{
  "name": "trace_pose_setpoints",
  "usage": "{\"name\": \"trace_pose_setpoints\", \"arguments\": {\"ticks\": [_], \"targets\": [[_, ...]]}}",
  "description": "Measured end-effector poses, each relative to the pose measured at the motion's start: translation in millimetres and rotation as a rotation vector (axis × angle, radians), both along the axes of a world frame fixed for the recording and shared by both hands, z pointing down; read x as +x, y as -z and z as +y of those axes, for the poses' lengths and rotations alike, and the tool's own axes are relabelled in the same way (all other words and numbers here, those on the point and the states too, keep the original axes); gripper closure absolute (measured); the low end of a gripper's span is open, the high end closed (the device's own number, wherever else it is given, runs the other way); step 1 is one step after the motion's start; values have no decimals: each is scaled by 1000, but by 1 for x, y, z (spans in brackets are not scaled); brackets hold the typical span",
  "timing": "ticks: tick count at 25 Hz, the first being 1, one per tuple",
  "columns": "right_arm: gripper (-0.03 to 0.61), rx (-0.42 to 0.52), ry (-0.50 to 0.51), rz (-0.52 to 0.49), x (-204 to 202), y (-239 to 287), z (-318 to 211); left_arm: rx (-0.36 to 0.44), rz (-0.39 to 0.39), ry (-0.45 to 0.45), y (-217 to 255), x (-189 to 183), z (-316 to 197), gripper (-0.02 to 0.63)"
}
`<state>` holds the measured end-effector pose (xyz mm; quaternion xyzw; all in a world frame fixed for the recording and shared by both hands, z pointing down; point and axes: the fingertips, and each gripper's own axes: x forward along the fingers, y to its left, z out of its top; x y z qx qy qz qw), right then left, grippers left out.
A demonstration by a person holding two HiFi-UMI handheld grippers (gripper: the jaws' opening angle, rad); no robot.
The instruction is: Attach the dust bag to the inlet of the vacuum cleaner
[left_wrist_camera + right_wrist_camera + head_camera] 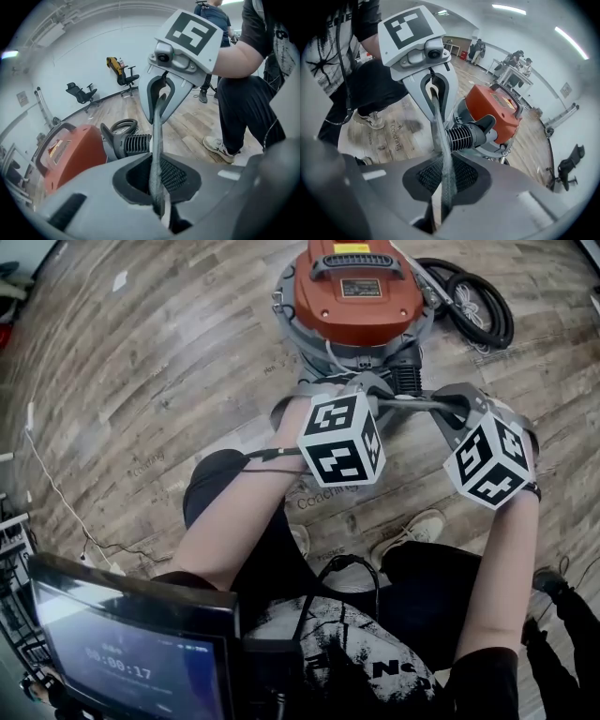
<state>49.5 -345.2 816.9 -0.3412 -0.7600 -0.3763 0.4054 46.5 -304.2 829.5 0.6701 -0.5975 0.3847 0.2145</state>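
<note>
Orange vacuum cleaner (361, 287), "Coaching" floor print (323, 500), screen (117, 652) reading 00:00:17

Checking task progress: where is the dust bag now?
Head view, centre: the dust bag stretches between the left tool and right tool, just short of the orange vacuum cleaner.

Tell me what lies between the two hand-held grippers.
A taut grey strip of the dust bag, clamped at each end by them; the head view shows it best.
</note>
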Motion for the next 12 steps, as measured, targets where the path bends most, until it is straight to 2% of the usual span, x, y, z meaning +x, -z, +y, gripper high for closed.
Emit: {"name": "trace_pose_setpoints", "arguments": {"ticks": [7,12], "targets": [[535,-18,-11,-21,-12,-7,-5,-21,10,42,0,-8,-3,586],[541,-33,-52,3,-10,-23,-16,-48,-10,12,6,-7,-17,584]]}}
